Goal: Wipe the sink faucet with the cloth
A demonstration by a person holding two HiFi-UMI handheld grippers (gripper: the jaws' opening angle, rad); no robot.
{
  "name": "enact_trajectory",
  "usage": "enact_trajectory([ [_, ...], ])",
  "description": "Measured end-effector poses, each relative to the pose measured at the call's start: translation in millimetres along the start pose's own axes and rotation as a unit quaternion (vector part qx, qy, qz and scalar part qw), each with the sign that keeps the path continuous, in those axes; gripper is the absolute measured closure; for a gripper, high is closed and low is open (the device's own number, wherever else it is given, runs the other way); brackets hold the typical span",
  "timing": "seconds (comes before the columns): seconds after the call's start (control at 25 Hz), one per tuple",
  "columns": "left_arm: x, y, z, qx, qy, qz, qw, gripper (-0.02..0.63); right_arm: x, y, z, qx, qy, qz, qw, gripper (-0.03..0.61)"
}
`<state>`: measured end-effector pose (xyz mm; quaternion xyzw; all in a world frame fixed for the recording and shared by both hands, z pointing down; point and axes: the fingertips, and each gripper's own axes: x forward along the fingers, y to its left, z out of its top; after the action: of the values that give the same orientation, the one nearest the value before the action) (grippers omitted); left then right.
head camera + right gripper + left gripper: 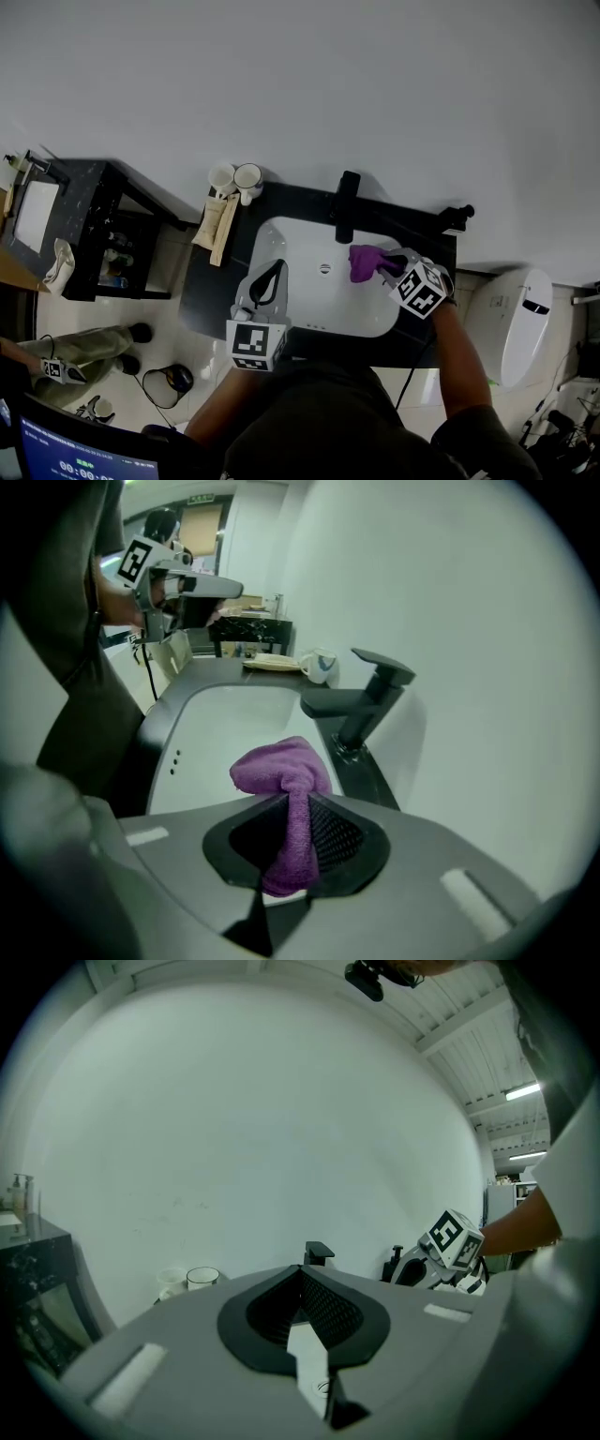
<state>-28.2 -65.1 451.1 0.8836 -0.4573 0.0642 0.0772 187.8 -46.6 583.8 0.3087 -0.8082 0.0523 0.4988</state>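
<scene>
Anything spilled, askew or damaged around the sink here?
Nothing stands out. The right gripper holds the purple cloth bunched over the basin, beside the faucet; the two cups stand upright on the counter.

A bathroom mock-up inside a lab: white sink [300, 244] and black faucet [347, 206] in a dark desk [211, 291] ahead of the right fingers [339, 838], toilet [516, 328] to their right, strip-lit industrial ceiling [469, 1016], timer screen [66, 455].
</scene>
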Motion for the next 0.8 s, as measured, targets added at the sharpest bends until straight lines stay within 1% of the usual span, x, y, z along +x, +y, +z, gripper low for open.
enact_trajectory([
  [0.12, 3, -7, -1, 0.003, 0.003, -0.003, 1.0000, 0.597, -3, -36, -7, 0.026, 0.001, -0.046, 0.999, 0.518],
  [0.2, 5, -11, -1, 0.007, 0.004, -0.002, 1.0000, 0.597, -5, -59, -3, 0.034, 0.000, -0.078, 0.996, 0.518],
  [0.32, 4, -4, 0, 0.008, 0.005, 0.005, 0.9999, 0.597, -5, -90, 22, 0.039, -0.007, -0.112, 0.993, 0.518],
  [0.4, 3, 0, 1, 0.010, 0.007, 0.012, 0.9999, 0.597, -6, -108, 39, 0.039, -0.015, -0.127, 0.991, 0.518],
  [0.56, -2, 2, -1, 0.014, 0.016, 0.025, 0.9995, 0.597, 2, -133, 68, 0.021, -0.034, -0.131, 0.991, 0.518],
  [0.64, -6, 0, -3, 0.014, 0.023, 0.031, 0.9991, 0.597, 10, -136, 76, 0.010, -0.040, -0.123, 0.992, 0.517],
  [0.8, -9, -2, -12, 0.019, 0.038, 0.042, 0.9982, 0.597, 22, -133, 100, -0.005, -0.070, -0.103, 0.992, 0.518],
])
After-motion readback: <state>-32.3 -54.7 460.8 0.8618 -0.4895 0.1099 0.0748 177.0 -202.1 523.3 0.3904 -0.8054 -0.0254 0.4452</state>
